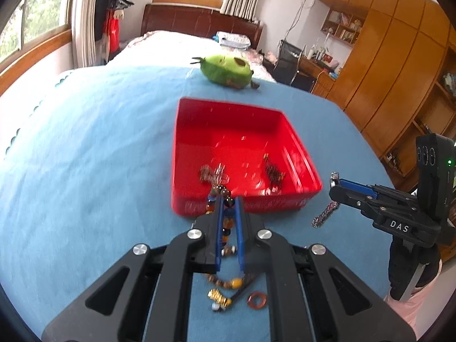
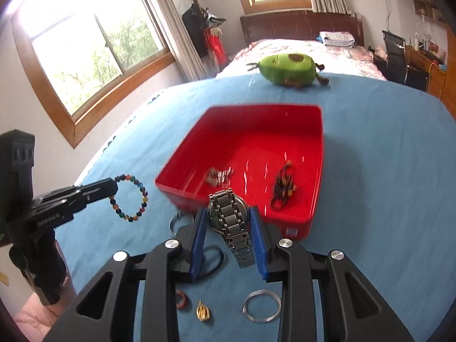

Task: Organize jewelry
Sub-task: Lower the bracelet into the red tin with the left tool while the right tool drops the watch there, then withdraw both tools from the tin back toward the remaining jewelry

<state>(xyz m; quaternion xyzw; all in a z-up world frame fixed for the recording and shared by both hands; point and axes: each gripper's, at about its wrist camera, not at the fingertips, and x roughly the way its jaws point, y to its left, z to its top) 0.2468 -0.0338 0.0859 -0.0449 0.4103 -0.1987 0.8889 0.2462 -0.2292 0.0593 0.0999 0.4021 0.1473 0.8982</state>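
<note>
A red box (image 1: 228, 131) (image 2: 256, 136) stands on the blue cloth, with a silver piece (image 2: 219, 175) and a dark bead piece (image 2: 282, 188) inside. My left gripper (image 1: 228, 202) is shut on a multicoloured bead bracelet (image 1: 226, 222) (image 2: 131, 196), held just before the box's near wall. My right gripper (image 2: 228, 213) is shut on a silver metal watch (image 2: 230, 216), held near the box's near edge; its strap hangs down. The right gripper also shows in the left wrist view (image 1: 335, 182), with the strap (image 1: 325, 213) dangling.
On the cloth near me lie a silver bangle (image 2: 262, 305), a gold charm (image 2: 203, 310), a reddish ring (image 2: 181, 299), a black band (image 2: 212, 259) and a beaded string (image 1: 228, 283). A green plush toy (image 1: 226, 71) sits beyond the box.
</note>
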